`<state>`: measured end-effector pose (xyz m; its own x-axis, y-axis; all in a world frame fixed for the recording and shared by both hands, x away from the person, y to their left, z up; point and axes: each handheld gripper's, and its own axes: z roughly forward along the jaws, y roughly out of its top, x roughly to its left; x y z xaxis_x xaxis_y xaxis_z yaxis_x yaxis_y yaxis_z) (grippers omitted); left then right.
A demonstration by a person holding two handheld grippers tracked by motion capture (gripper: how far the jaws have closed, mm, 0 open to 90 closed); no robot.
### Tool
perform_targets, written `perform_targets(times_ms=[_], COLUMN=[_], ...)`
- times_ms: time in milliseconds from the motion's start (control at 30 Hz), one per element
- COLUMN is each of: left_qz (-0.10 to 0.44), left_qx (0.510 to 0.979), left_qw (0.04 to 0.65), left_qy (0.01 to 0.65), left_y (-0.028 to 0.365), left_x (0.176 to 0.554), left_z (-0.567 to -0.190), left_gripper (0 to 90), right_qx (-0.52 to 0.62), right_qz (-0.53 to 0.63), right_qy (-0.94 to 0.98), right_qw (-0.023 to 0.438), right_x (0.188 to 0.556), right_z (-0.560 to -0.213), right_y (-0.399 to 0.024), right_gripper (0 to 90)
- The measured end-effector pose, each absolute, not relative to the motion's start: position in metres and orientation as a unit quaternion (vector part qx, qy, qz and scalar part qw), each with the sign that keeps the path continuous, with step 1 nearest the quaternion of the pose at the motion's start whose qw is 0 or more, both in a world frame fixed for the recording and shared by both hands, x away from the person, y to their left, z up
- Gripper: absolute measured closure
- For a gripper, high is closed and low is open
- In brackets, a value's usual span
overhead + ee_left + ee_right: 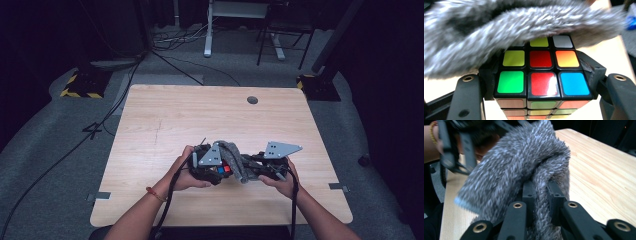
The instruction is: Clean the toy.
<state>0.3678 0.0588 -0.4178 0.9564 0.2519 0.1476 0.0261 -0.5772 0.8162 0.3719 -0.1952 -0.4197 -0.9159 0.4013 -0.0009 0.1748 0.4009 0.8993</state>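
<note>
1. The left gripper (541,82) has its black fingers (490,77) pinching a multicoloured plastic puzzle cube (541,77) by two opposite sides; green, red, blue, yellow-green, orange and white stickers face the left gripper view's camera.
2. The right gripper (541,195) has its black fingers (529,192) pressed together on a fold of fuzzy grey knitted sock (521,170), which bulges out above and to both sides of them.
3. The left gripper view shows the cube's faces close up, with the sock (499,27) draped over the cube's far edge and covering part of its upper row; the cube's lower rows carry orange and yellow-green stickers.
4. The right gripper view shows the sock hanging above the tabletop (599,170) and, behind it, the black frame of the other gripper and a hand with a bracelet at the wrist; the cube is hidden there.
5. The high view shows both grippers (210,167) (267,167) held close together above the near middle of the pale wooden tabletop (175,115), the sock (235,157) bridging them and a small patch of red and blue cube (223,169) under it.
6. The high view also shows a round grommet hole (252,100) near the tabletop's far edge, and cables on the grey floor (50,150) beyond.
7. No readable writing or brand mark is visible on cube, sock or grippers.
</note>
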Motion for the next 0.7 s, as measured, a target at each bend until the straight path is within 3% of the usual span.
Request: perform_targets(times_ms=[300, 533, 700], left_qz=[0.114, 0.112, 0.123], left_qx=[0.852, 0.849, 0.869], left_qw=[0.505, 0.51, 0.473], left_qy=[0.076, 0.08, 0.08], left_y=[0.07, 0.074, 0.07], left_x=[0.364, 0.367, 0.369], left_z=[-0.404, -0.403, -0.413], left_gripper=[33.4, 33.4, 33.4], right_qx=[0.162, 0.148, 0.152], right_qz=[0.468, 0.468, 0.506], right_qy=[0.866, 0.868, 0.844], right_qw=[0.076, 0.072, 0.09], right_x=[0.377, 0.373, 0.37], right_z=[-0.439, -0.433, -0.419], right_y=[-0.184, -0.184, -0.195], right_gripper=[79.9, 79.8, 79.8])
